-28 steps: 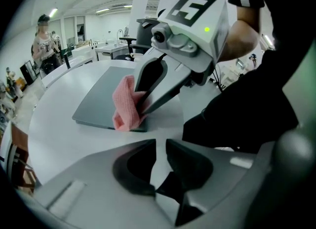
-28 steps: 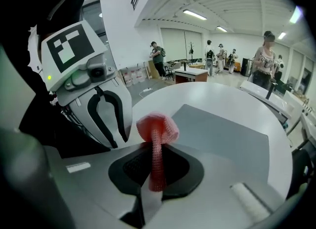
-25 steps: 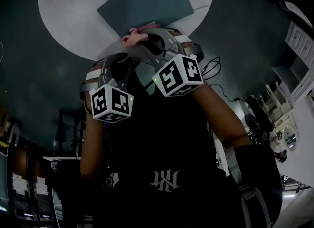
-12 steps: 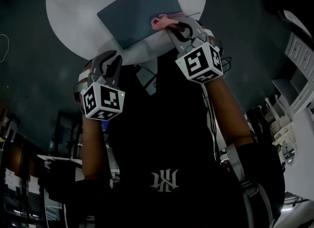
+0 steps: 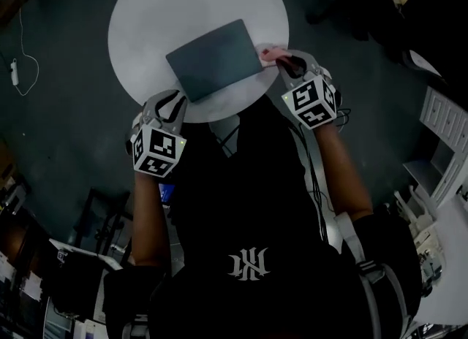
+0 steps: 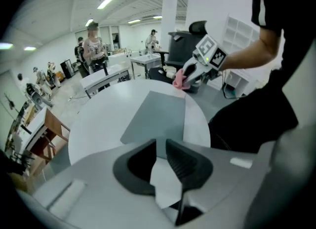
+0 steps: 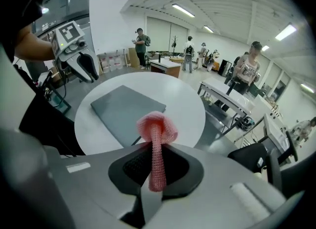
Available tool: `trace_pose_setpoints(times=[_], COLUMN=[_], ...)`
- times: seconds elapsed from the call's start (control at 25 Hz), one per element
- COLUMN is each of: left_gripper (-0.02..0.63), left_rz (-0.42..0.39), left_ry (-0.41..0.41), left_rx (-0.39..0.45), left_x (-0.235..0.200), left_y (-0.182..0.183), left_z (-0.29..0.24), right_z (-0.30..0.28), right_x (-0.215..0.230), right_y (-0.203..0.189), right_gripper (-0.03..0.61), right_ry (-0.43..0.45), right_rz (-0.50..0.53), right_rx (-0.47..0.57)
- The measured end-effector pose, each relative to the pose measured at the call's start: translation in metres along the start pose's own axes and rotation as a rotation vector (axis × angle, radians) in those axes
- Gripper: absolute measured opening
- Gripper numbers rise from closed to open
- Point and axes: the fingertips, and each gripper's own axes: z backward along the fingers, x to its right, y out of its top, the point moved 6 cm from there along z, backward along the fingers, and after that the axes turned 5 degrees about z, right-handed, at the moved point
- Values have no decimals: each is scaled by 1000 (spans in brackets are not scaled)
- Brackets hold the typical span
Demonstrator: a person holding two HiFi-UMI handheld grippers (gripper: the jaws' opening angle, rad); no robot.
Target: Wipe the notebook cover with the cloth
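- Right gripper [image 7: 154, 160] pinches pink mesh cloth [image 7: 157, 126] at round white surface's [image 5: 168, 9] right edge, beside flat grey notebook [image 5: 212, 60].
- Left gripper [image 6: 161, 146] slightly spread, empty, off the near edge.

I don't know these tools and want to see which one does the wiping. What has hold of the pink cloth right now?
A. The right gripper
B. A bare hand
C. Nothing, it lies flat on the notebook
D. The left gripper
A: in the right gripper view the pink cloth stands pinched between the jaws of the right gripper, while the left gripper has nothing between its jaws.
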Motion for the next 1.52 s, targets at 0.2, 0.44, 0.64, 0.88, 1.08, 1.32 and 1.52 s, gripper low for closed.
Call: trace_pose_setpoints(times=[0.2, 0.44, 0.64, 0.88, 1.08, 1.32, 1.52], left_gripper=[64, 64, 61, 38, 17, 3, 3], left_rz=[59, 71, 93, 122, 67, 59, 99], left_ry=[47, 118, 183, 164, 181, 154, 123], left_rx=[114, 289, 492, 706, 863, 1032, 1096], left_x=[-4, -2, -1, 5, 23, 62, 89], left_y=[49, 118, 173, 205, 218, 174, 126], left_z=[55, 155, 230, 313, 384, 460, 494], right_z=[55, 157, 242, 332, 393, 448, 473], right_x=[10, 16, 30, 19, -4, -82, -131], right_y=[63, 164, 230, 279, 303, 312, 307], right_gripper=[35, 35, 35, 35, 35, 37, 38], right_ry=[90, 199, 215, 220, 232, 304, 328], right_rz=[-24, -101, -90, -66, 0, 25, -21], right_rx=[178, 491, 729, 930, 1090, 1216, 1274])
